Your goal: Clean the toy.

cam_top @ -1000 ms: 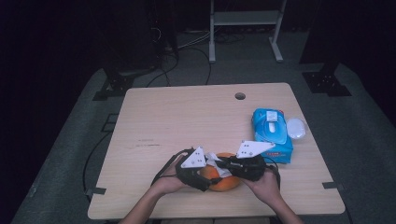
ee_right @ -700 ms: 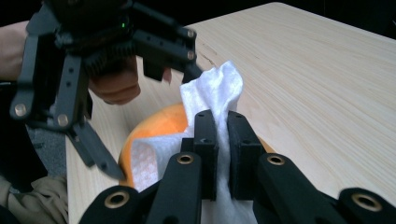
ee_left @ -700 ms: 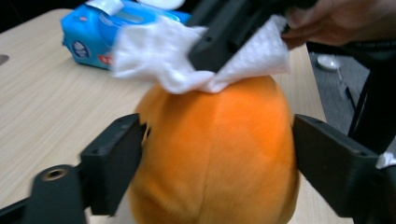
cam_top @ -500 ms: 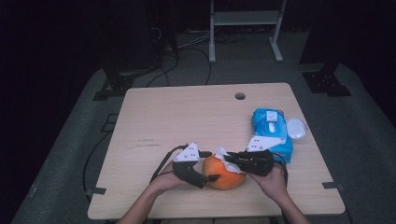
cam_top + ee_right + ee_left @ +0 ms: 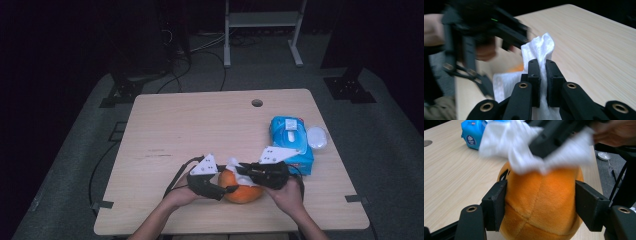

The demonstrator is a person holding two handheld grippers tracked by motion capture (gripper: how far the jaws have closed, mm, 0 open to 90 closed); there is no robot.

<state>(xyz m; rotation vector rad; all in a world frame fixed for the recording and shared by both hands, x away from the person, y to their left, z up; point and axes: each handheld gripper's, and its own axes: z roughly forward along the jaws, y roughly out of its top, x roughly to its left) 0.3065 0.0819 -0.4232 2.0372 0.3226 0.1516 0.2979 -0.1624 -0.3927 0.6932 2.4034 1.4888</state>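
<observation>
An orange plush ball (image 5: pixel 244 192) rests near the table's front edge. My left gripper (image 5: pixel 230 189) comes at it from the left. In the left gripper view its jaws have just been closing, and both pads (image 5: pixel 497 200) now press the sides of the plush ball (image 5: pixel 541 182). My right gripper (image 5: pixel 239 171) is shut on a crumpled white wipe (image 5: pixel 234 164) and holds it over the top of the ball. The right gripper view shows the wipe (image 5: pixel 539 48) pinched between the two jaws of the right gripper (image 5: pixel 543 70). In the left gripper view the wipe (image 5: pixel 524 147) drapes onto the ball.
A blue pack of wipes (image 5: pixel 290 142) lies at the right of the wooden table (image 5: pixel 200 130), with a white round lid (image 5: pixel 316 136) beside it. A cable hole (image 5: pixel 257 103) sits near the far edge. Dark floor, cables and stands surround the table.
The left gripper's jaws have closed onto the orange ball. The right gripper with the wipe has shifted slightly over the ball's top, leaving more of the ball in sight.
</observation>
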